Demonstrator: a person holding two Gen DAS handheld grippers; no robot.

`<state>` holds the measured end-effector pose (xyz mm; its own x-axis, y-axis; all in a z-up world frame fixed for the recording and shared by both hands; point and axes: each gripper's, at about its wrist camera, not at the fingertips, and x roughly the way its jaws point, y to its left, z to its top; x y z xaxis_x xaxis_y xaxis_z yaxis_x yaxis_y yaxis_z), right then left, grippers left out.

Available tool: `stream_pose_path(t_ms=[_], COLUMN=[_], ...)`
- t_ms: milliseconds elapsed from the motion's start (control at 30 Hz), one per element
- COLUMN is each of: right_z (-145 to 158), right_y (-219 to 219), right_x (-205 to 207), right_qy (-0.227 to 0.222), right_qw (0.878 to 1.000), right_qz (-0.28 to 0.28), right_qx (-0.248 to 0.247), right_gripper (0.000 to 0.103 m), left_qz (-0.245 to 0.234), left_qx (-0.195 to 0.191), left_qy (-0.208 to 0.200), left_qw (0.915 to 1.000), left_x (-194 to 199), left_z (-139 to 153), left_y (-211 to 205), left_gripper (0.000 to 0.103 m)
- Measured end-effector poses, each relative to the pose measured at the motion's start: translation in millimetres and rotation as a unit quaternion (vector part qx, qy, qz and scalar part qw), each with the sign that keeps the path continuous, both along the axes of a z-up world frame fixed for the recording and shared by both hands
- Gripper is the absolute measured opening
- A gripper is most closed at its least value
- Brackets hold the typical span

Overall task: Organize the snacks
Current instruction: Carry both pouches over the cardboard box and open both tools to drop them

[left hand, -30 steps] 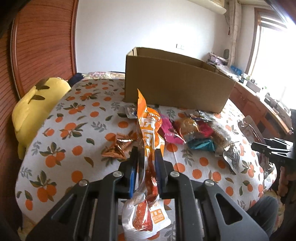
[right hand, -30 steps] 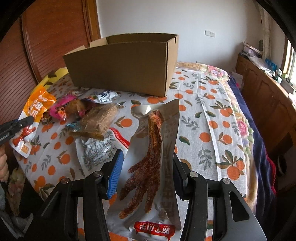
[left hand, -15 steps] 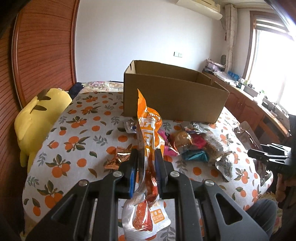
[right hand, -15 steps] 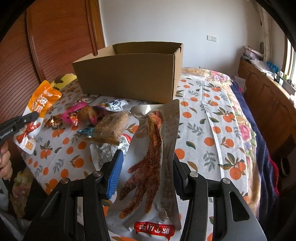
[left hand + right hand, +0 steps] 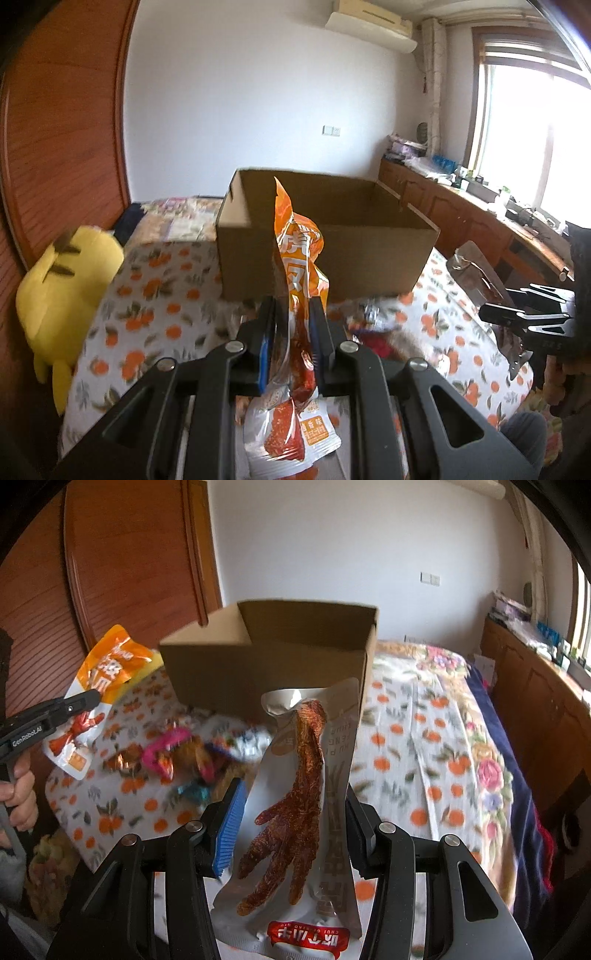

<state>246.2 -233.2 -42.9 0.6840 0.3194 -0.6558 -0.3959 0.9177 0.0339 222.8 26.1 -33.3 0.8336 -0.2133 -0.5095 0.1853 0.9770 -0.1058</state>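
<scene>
My left gripper [image 5: 291,314] is shut on an orange snack packet [image 5: 301,266], which stands upright between the pads in front of the open cardboard box [image 5: 325,229]. My right gripper [image 5: 291,801] is shut on a silver chicken-foot packet [image 5: 306,794], held flat across the jaws. From the right wrist view, the left gripper [image 5: 79,701] shows at the left with the orange packet [image 5: 107,664] hanging from it, and the box [image 5: 269,657] stands straight ahead. A heap of loose snacks [image 5: 184,753] lies on the orange-print cloth below the box. In the left wrist view the right gripper [image 5: 517,314] shows at the right edge.
A yellow plush toy [image 5: 62,291] lies at the bed's left side by the wooden headboard [image 5: 55,129]. A wooden counter [image 5: 480,218] with clutter runs under the window on the right. A person's hand [image 5: 18,794] grips the left tool's handle.
Both grippers have risen with their packets, so the box's open inside now shows. The loose snacks have slid lower in both views. Neither grip has changed.
</scene>
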Motion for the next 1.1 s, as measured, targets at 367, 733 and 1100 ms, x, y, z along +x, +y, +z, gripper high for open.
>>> stream_pose_path(t_ms=[367, 733, 1100], right_z=[50.9, 58.0, 30.9], right_y=[25.1, 46.2, 51.6], right_x=[72.2, 163.5, 209.2], right_qy=[-0.050, -0.069, -0.052], right_qw=[0.998, 0.996, 0.997], right_qz=[0.028, 0.046, 0.037], right_qx=[0.009, 0.030, 0.034], right_gripper=[0.050, 0.050, 0.050], left_qz=[-0.020, -0.035, -0.035], left_qx=[0.009, 0.009, 0.010], left_qy=[-0.041, -0.043, -0.029], left_qw=[0.9989, 0.9984, 0.9989], left_x=[72.8, 164.7, 208.6], left_z=[39.7, 39.8, 18.1], left_y=[-2.3, -7.8, -11.7], left_gripper=[0.015, 0.015, 0.015])
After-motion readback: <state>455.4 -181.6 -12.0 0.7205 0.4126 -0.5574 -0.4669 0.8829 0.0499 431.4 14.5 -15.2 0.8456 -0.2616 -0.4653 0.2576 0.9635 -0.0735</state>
